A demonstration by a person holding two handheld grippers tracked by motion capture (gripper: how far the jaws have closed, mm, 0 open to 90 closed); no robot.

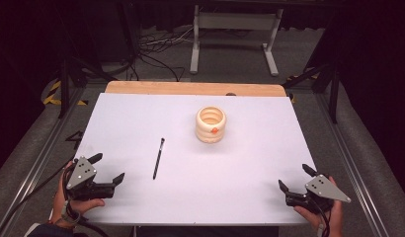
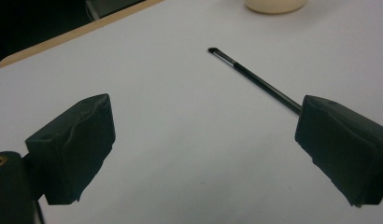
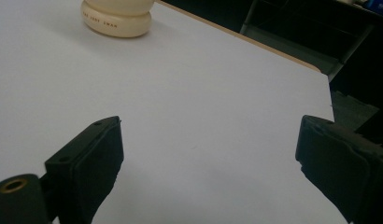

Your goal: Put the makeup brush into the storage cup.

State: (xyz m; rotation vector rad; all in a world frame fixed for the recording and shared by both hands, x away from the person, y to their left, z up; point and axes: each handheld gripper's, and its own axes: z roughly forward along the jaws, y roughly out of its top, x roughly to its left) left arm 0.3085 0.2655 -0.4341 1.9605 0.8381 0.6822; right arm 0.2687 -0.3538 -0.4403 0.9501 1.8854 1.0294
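Note:
A thin black brush lies on the white table sheet, left of centre, its tip pointing away from me. In the left gripper view the brush runs down behind the right-hand jaw. A cream ribbed pot with an orange mark stands upright beyond the middle; its base shows as the pot in the right gripper view. My left gripper rests open near the front left corner, a short way left of the brush. My right gripper is open at the front right, with nothing between its jaws.
A wooden tabletop edge shows beyond the white sheet. Metal rails run along both sides of the table. A white frame stand and cables sit on the floor behind.

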